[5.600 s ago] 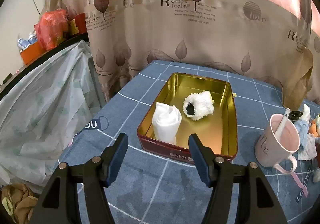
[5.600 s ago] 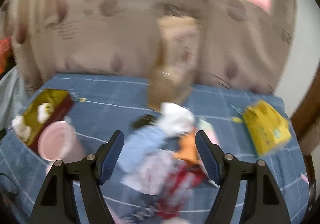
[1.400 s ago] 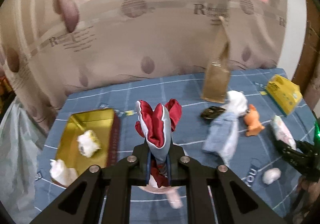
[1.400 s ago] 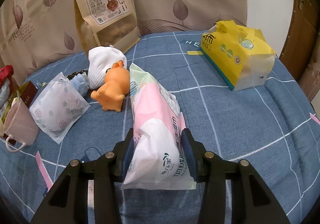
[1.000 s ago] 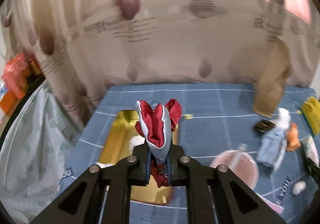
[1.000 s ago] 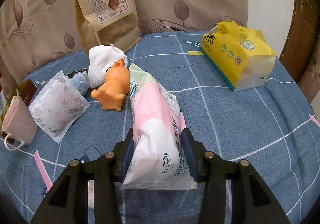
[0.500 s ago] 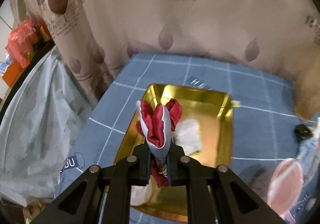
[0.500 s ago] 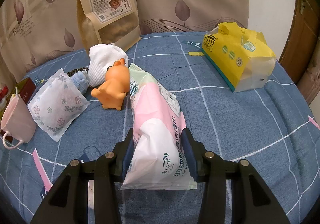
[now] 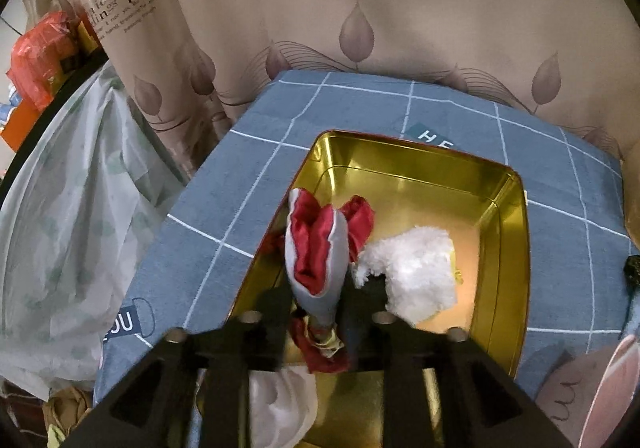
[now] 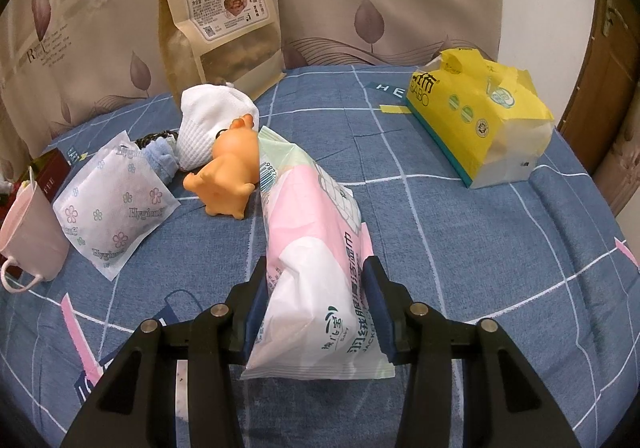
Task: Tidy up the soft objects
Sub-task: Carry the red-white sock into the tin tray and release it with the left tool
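My left tongs [image 9: 318,300] are hanging over the gold tin [image 9: 516,248] at the middle of the left wrist view, and their jaws are opening around the red and grey sock [image 9: 320,248]. The sock is still standing between the fingers [image 9: 276,300], its long axis running straight up the frame and its red-lined mouth pointing toward the upper edge, with its knotted end down by the jaws. Half a second ago the jaws were pinching it tight; now there is a gap on each side and I cannot tell whether the pads are still touching it. The tin is also filling more of the frame than before. Just right of the sock, the fluffy white sock [image 9: 412,272] is lying on the tin's floor, and a white rolled cloth [image 9: 280,404] is showing under my left finger at the lower edge. In the right wrist view, my right tongs [image 10: 314,308] are holding narrow on the pink and white wipes pack [image 10: 316,232], unchanged from the earlier frames. The pack is lying on the blue checked tablecloth [image 10: 460,232], its long axis running from the jaws toward the upper left, its far end beside the orange toy [image 10: 228,180].
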